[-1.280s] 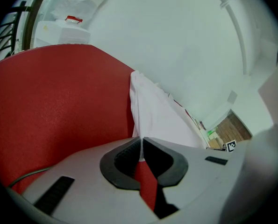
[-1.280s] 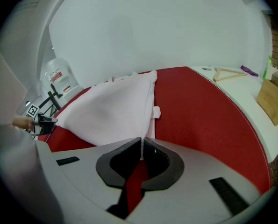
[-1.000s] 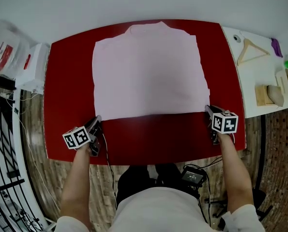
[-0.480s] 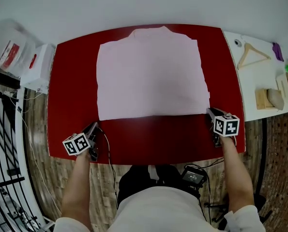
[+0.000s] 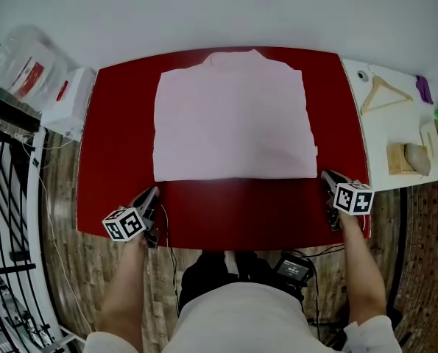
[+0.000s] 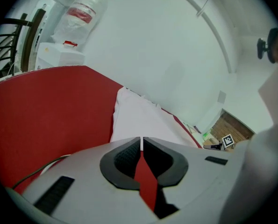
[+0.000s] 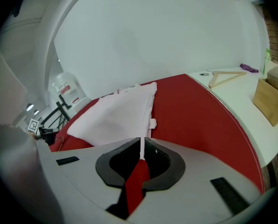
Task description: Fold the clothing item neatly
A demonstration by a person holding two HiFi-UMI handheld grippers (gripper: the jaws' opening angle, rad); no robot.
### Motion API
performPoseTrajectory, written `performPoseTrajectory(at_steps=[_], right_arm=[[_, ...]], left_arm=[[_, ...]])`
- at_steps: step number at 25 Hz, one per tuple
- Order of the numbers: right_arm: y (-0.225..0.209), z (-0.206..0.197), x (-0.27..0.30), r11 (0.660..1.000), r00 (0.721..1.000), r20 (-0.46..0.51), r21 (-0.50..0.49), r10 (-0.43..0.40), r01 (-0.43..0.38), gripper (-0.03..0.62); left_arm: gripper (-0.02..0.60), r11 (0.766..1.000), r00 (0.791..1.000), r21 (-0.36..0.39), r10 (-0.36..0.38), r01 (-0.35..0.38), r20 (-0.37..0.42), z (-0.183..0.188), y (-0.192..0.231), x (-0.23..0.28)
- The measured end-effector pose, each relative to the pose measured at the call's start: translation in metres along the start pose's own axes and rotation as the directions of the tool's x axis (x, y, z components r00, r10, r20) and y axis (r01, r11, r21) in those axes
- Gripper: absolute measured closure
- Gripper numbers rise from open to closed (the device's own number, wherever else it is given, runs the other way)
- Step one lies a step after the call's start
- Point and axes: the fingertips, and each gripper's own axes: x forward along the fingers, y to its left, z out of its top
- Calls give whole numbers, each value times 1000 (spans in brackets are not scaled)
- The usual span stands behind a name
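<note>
A pale pink garment (image 5: 233, 120) lies flat, folded into a rectangle, on the red table (image 5: 115, 145). My left gripper (image 5: 151, 194) is shut and empty, near the table's front edge, a short way in front of the garment's front left corner. The left gripper view shows the garment (image 6: 139, 120) ahead of the closed left gripper (image 6: 142, 141). My right gripper (image 5: 326, 176) is shut, its tips just beside the front right corner. In the right gripper view the garment (image 7: 120, 111) spreads just beyond the closed right gripper (image 7: 142, 146), and nothing shows clamped in it.
A white side table (image 5: 395, 131) at the right carries a wooden hanger (image 5: 384, 90) and a wooden block (image 5: 404, 158). A white box (image 5: 68, 101) and a plastic bag (image 5: 20, 68) sit at the left, beside a black metal rack (image 5: 5, 197). A cable (image 5: 163, 234) hangs below the front edge.
My left gripper has drawn back from the garment's front left corner toward the table edge. The right gripper stays by the front right corner. The head view has shifted slightly.
</note>
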Motion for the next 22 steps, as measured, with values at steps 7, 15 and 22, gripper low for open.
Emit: performPoseTrajectory(at_steps=[7,15,22], right_arm=[[24,20,-12,996,995,55,-10,85,-85,566],[56,22,-12,983,987,14,-94,161,-159,568],[88,41,-32,974,972,106,-99,212,-202,566]], left_arm=[[576,987,986,-22,-155,157,56,9,-57,-7],[575,985,983,42,-170,167,74,6,-86,-11],[575,980,973,60,-198,192,116,11,-105,-28]])
